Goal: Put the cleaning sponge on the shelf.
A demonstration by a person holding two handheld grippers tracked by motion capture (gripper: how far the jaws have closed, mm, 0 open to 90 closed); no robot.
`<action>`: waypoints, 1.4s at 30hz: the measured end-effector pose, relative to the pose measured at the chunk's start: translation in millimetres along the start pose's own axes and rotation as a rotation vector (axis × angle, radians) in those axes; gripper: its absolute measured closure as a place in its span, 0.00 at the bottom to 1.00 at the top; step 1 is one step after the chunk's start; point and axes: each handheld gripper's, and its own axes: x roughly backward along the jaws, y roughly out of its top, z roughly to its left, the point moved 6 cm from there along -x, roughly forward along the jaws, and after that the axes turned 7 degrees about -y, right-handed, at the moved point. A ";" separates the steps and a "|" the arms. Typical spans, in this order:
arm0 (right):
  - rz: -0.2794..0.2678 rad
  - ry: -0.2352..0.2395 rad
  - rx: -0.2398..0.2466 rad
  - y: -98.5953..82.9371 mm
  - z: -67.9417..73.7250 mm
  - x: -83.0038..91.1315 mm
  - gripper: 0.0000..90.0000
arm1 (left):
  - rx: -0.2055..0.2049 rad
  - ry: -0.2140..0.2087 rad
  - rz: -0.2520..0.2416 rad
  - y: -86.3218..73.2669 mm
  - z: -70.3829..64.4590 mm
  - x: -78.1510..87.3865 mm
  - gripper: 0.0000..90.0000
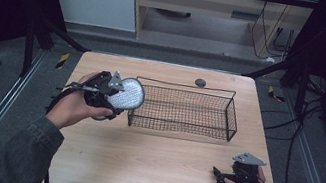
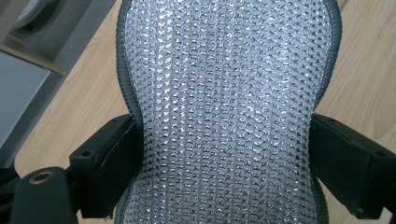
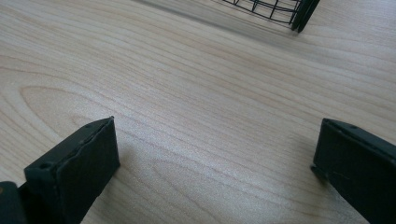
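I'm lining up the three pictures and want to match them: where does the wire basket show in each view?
High view: the wire basket stands at the middle of the table, just right of the left gripper and its silvery mesh pad.
Left gripper view: I can't make it out behind the pad.
Right gripper view: one basket corner at the top edge.
Shared landmark: the pale wood tabletop.

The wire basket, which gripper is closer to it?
Left. The left gripper holds a shiny mesh pad right at the wire basket's left end. The right gripper rests on the table, apart from the basket's near right corner.
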 end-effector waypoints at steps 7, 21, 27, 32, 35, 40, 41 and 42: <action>0.000 0.000 0.000 0.0 0.0 0.0 0.00 | -0.018 0.002 -0.013 17.9 9.5 -5.4 0.13; 0.000 -0.001 0.001 0.0 -0.1 -0.1 0.00 | -0.071 0.000 -0.011 56.7 11.8 -15.9 0.13; 0.001 -0.001 -0.002 0.1 0.1 -0.2 0.00 | -0.091 -0.008 -0.013 68.7 7.3 -22.5 0.13; 0.000 -0.001 -0.001 0.3 0.0 -0.4 0.00 | -0.117 -0.012 -0.009 76.6 3.9 -28.3 0.13; 0.000 -0.001 0.000 0.4 0.0 -0.5 0.00 | -0.121 -0.013 -0.004 78.7 2.9 -32.1 0.13; -0.001 0.000 0.003 0.5 -0.2 -0.6 0.00 | -0.143 -0.021 0.005 84.7 0.3 -39.1 0.14; 0.001 0.003 0.002 0.6 -0.1 -0.3 0.00 | -0.156 -0.027 0.009 87.5 -1.2 -41.6 0.14; 0.003 0.004 -0.002 0.7 0.2 -0.3 0.00 | -0.158 -0.030 0.008 88.7 -2.1 -43.3 0.14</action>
